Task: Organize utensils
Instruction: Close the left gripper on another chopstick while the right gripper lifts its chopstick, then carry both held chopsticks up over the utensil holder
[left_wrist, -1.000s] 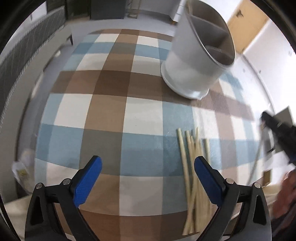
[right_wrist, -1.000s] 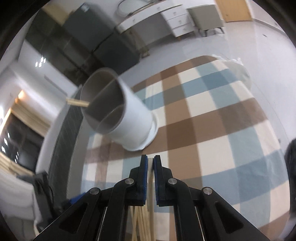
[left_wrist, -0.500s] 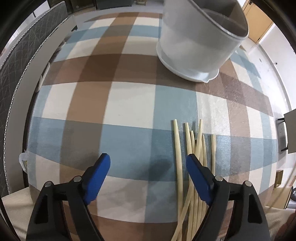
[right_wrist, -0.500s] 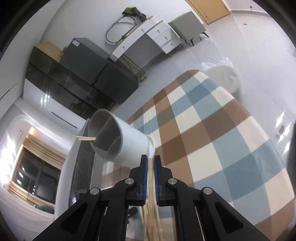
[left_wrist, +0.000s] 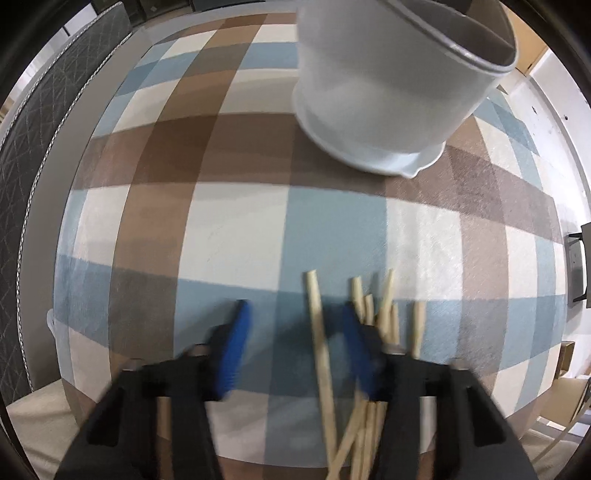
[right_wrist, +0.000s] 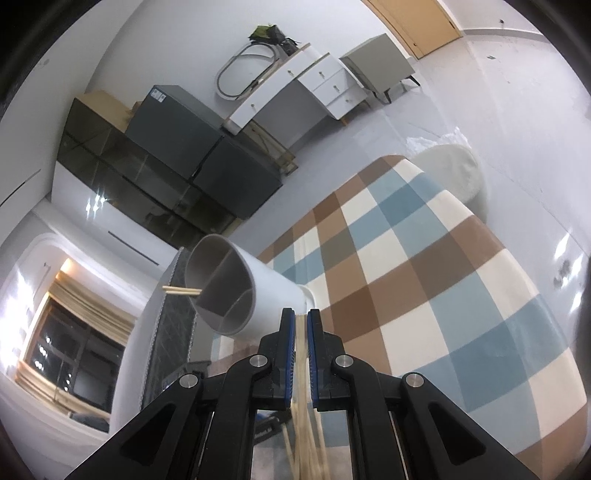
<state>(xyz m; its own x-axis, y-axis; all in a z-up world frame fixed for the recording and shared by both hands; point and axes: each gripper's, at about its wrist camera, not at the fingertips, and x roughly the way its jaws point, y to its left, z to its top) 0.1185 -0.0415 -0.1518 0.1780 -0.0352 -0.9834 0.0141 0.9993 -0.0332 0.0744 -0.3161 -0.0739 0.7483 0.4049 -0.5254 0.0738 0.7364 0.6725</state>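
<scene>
1. Checked cloth (left_wrist: 240, 229) in blue, brown and cream covers the tabletop, and a white round utensil holder (left_wrist: 388, 96) stands on it at the far side.
2. Seen from the left wrist, a loose bundle of pale wooden chopsticks (left_wrist: 384, 314) lies on the cloth, well apart from the holder, ends pointing towards it.
3. That view shows the left gripper (left_wrist: 295, 328) pointing down over the bundle, blurred by motion; its jaws have just been closing and stand narrow, with one chopstick (left_wrist: 317, 332) between the blue pads, which do not visibly press on it. The rest of the bundle lies just beside and partly under the right-hand pad.
4. Only the right wrist view looks into the holder (right_wrist: 236, 291): it is split into compartments, and two chopstick ends (right_wrist: 181, 291) stick out over the rim of one of them.
5. The right gripper (right_wrist: 301, 321) is raised above the tabletop, its jaws clamped on a thin chopstick (right_wrist: 301, 354) running back between the pads.
6. Below it, more chopsticks (right_wrist: 306, 435) show, partly hidden by the gripper's black frame.
7. Beyond the tabletop the right view takes in dark cabinets (right_wrist: 177, 155), a white drawer unit (right_wrist: 295, 88), a grey chair (right_wrist: 380, 66) and a wooden door (right_wrist: 417, 22).
8. A quilted grey edge (left_wrist: 33, 155) borders the left view.
</scene>
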